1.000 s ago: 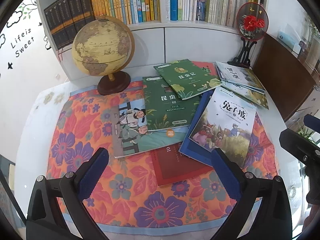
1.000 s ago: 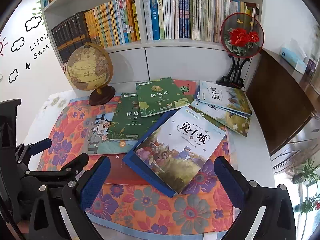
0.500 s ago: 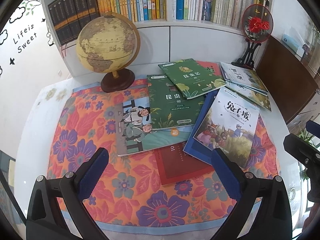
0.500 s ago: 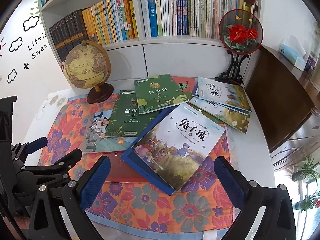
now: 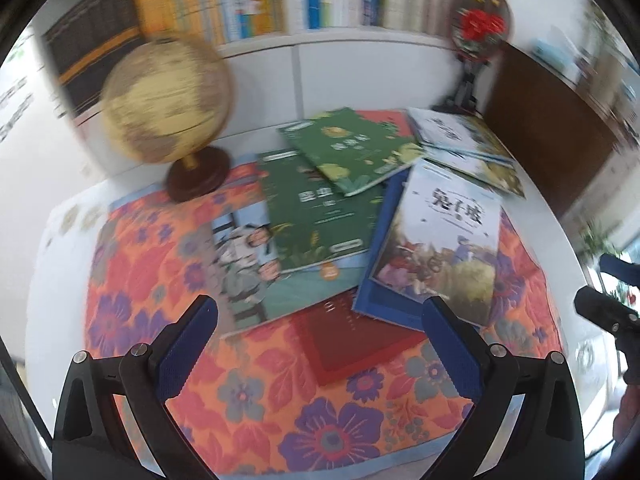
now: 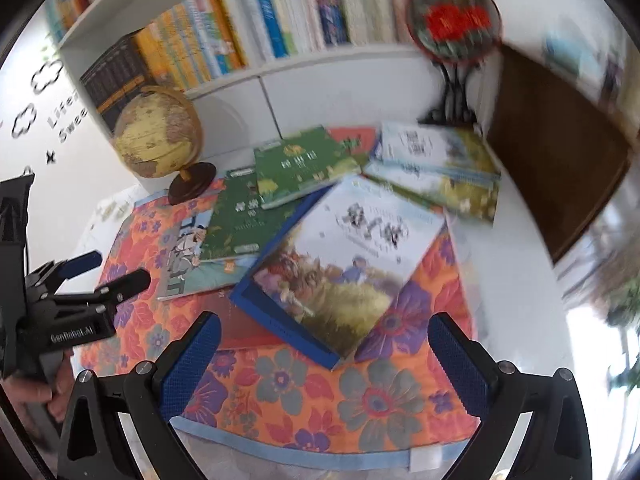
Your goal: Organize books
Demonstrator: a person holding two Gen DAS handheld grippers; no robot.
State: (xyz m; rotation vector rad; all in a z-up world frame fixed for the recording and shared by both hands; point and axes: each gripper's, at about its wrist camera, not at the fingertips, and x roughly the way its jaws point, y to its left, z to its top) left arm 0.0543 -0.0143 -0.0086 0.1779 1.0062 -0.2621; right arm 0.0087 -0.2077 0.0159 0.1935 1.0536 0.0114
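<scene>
Books lie scattered flat on a flowered cloth (image 5: 168, 280) over the white table (image 6: 516, 280), below a shelf (image 6: 304, 64) packed with upright volumes. Nearest the right claw (image 6: 326, 352) is a picture book with a white top and a grassy scene (image 6: 344, 264), resting on a blue book (image 6: 280, 320) whose corner juts toward the camera. Two green books (image 5: 320, 220) overlap behind it, one partly atop the other, and a pale illustrated book (image 5: 256, 280) and a red book (image 5: 352, 344) sit under the pile's near edge.

The right wrist view alone shows the left claw from the side at the left edge, held in a hand (image 6: 36, 392) off the cloth. The left wrist view alone shows the red book's full near corner between the left claw (image 5: 318, 338) fingers, and the right claw only as a dark tip at the far right. Both views are motion-blurred.

A globe (image 6: 160, 136) stands at the cloth's back-left corner, just beside the books; a round fan ornament on a stand (image 6: 456, 28) sits at the back right, near a stack of pale books (image 6: 436, 164). Open cloth lies in front of the pile and to its left; bare table runs along the right.

Both claws are spread wide, holding nothing and touching nothing, poised above the near cloth edge.
</scene>
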